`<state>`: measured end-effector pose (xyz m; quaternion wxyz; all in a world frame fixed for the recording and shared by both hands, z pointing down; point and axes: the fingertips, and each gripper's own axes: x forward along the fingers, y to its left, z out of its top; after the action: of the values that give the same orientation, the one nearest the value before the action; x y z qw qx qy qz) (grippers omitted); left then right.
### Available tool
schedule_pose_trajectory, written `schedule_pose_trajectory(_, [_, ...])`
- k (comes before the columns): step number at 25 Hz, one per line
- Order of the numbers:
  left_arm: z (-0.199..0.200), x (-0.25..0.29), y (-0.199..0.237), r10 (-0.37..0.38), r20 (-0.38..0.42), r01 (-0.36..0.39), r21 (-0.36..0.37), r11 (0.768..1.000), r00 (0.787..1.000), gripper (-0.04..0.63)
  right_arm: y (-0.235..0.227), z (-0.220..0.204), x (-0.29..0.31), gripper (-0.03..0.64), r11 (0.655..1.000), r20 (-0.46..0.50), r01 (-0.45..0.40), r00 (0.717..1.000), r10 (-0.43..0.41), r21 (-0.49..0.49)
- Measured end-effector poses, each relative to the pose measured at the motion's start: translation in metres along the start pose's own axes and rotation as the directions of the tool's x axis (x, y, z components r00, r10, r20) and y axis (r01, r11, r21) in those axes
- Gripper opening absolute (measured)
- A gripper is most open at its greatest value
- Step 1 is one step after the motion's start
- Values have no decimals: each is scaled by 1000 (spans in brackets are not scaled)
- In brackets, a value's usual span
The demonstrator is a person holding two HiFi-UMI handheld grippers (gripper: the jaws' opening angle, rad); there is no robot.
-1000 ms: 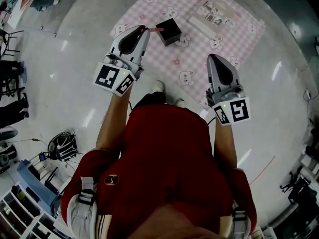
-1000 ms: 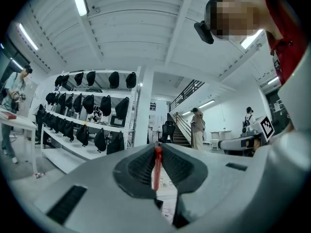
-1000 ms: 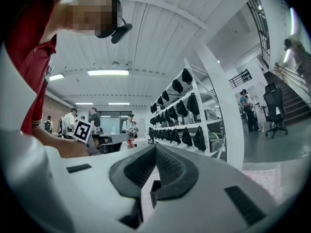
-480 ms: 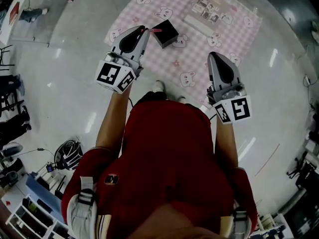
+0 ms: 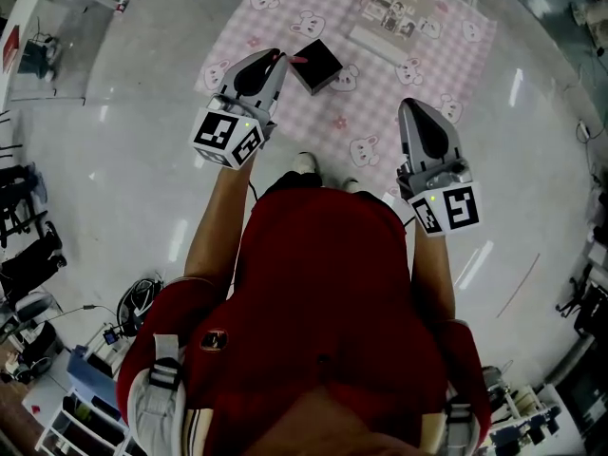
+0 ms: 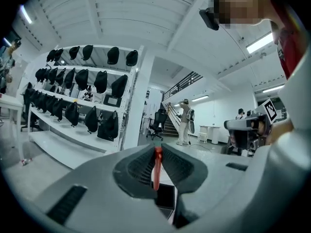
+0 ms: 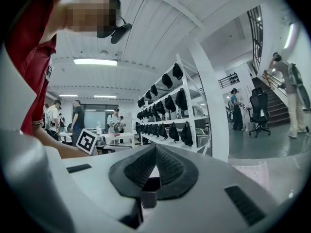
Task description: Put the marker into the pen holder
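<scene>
My left gripper [image 5: 273,57] is shut on a red marker [image 5: 296,59], whose tip sticks out past the jaws toward the black square pen holder [image 5: 316,66] on the pink checked mat [image 5: 380,74]. In the left gripper view the red marker [image 6: 157,168] stands upright, pinched between the ribbed jaws of that left gripper [image 6: 158,152]. My right gripper [image 5: 409,105] hovers over the mat's near right part, shut with nothing in it. Seen from the right gripper view, the right gripper [image 7: 155,148] has its jaw tips meeting.
A flat printed box [image 5: 396,22] lies on the mat's far side. The person's shoes [image 5: 304,164] stand at the mat's near edge. Shelving with black bags [image 6: 82,96] and people [image 6: 185,123] fill the room beyond. Cables and gear [image 5: 142,297] sit on the floor at left.
The head view has shifted slightly, so the mat and holder sit a little higher in the frame. Both grippers keep their pose, the left still holding the marker near the holder.
</scene>
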<state>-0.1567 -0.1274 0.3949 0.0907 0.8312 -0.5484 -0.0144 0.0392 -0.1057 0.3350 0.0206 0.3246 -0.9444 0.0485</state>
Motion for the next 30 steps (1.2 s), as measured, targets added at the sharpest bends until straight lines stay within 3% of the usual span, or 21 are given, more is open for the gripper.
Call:
schedule_pose_trajectory(15, [-53, 29, 27, -92, -108, 90, -25, 996, 990, 48, 5, -13, 25, -2, 996, -33, 90, 995, -90, 6])
schedule_pose_trajectory(30, [-93, 52, 33, -141, -174, 138, -29, 990, 975, 48, -3, -25, 38, -2, 992, -52, 129, 990, -129, 9])
